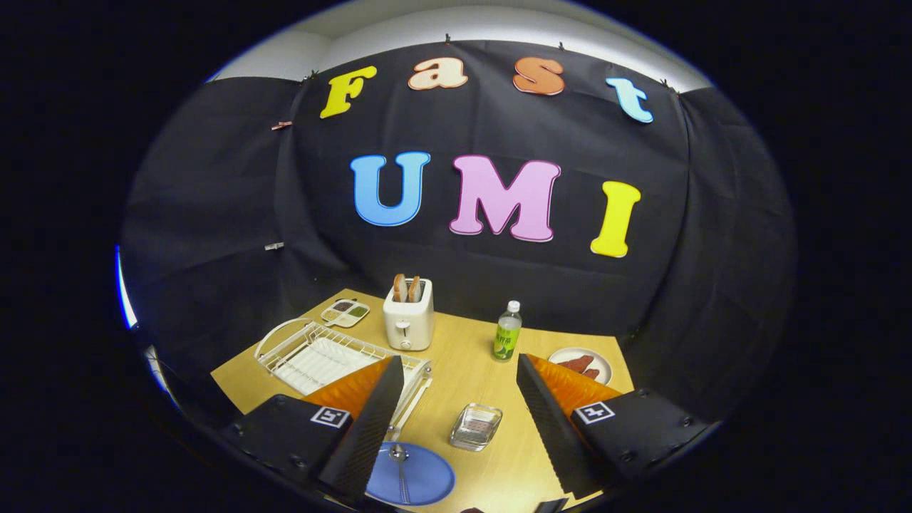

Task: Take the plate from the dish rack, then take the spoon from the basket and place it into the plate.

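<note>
Now the spoon (400, 463) lies on the plate (427, 481), thin & slippery, best pinched at its handle; gripper (456, 427) open, holding nothing.

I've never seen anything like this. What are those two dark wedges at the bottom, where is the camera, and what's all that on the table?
The camera rides on a hand-held gripper and looks forward along its two fingers; those are the wedges. They stand wide apart and hold nothing. Below them is a wooden table. Near the left finger lies a blue plate with a spoon on it. Between the fingers sits a small clear basket. Beyond the left finger is a white wire dish rack, then a small divided dish and a toaster with bread in it. Further right stand a green bottle and a plate of food.
</note>
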A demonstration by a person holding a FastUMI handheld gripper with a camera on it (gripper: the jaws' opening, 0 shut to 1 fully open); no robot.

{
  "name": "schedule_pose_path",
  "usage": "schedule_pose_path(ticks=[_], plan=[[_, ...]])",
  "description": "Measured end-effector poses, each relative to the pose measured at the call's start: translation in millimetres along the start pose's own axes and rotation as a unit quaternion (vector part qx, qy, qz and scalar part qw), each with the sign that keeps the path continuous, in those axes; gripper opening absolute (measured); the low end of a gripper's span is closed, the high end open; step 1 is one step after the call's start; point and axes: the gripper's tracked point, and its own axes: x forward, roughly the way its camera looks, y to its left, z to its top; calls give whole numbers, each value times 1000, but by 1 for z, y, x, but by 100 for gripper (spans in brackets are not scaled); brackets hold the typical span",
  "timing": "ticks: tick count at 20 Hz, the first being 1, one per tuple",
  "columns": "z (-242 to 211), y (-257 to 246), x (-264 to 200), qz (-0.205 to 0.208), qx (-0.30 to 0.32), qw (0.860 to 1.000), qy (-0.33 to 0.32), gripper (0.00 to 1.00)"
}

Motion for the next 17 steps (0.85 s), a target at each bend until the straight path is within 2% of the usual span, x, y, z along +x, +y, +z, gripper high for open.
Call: schedule_pose_path(ticks=[5, 9, 12, 17], plan=[[37, -13, -12, 10, -13, 999, -33, 97], [60, -35, -16, 2, -29, 998, -60, 98], [68, -49, -16, -12, -38, 997, -71, 98], [70, -63, -10, -4, -43, 996, -78, 98]])
